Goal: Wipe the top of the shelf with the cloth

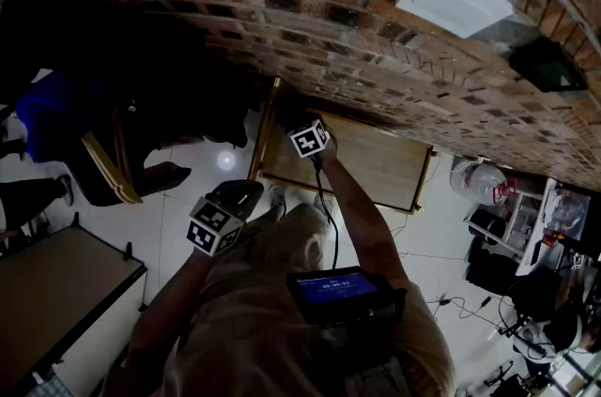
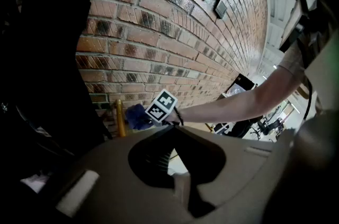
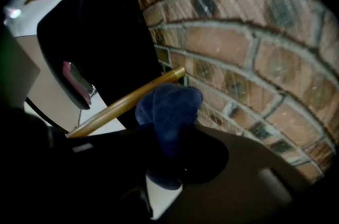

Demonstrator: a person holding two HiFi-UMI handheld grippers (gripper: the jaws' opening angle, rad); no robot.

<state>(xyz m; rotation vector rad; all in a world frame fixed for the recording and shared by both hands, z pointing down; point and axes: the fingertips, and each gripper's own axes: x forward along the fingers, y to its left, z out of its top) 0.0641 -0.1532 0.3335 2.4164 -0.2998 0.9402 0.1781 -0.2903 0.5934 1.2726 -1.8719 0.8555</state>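
The right hand-held gripper (image 3: pixel 169 135) has its jaws clamped on a dark blue, soft, bunched cloth (image 3: pixel 170 105). A rounded wad of the cloth pokes out past the tips. Just beyond the wad, a golden-brown round rod (image 3: pixel 126 101) slants across the right gripper view, with the red-brown brick wall (image 3: pixel 249 43) close behind it.

In the head view this hand-held gripper is held out on a stretched arm at the left far corner of the light wooden shelf top (image 1: pixel 380 168). Its marker cube covers the cloth there, so I cannot tell whether the cloth touches the wood.

The shelf top's long axis runs left to right along the foot of the wall, and nearly all of its bare surface lies to the right of the cloth. I judge that the coming wipe would sweep rightward along that axis, with the cloth pressed flat on the wood and kept off the rod at the left end.

The left hand-held gripper (image 2: pixel 173 133) has its jaws drawn together with nothing between them. It hangs nearer the person, to the left of the shelf over the pale floor (image 1: pixel 178 207), and points toward the other hand-held gripper. The right hand is clearly nearer the shelf, so the wiping falls to it.
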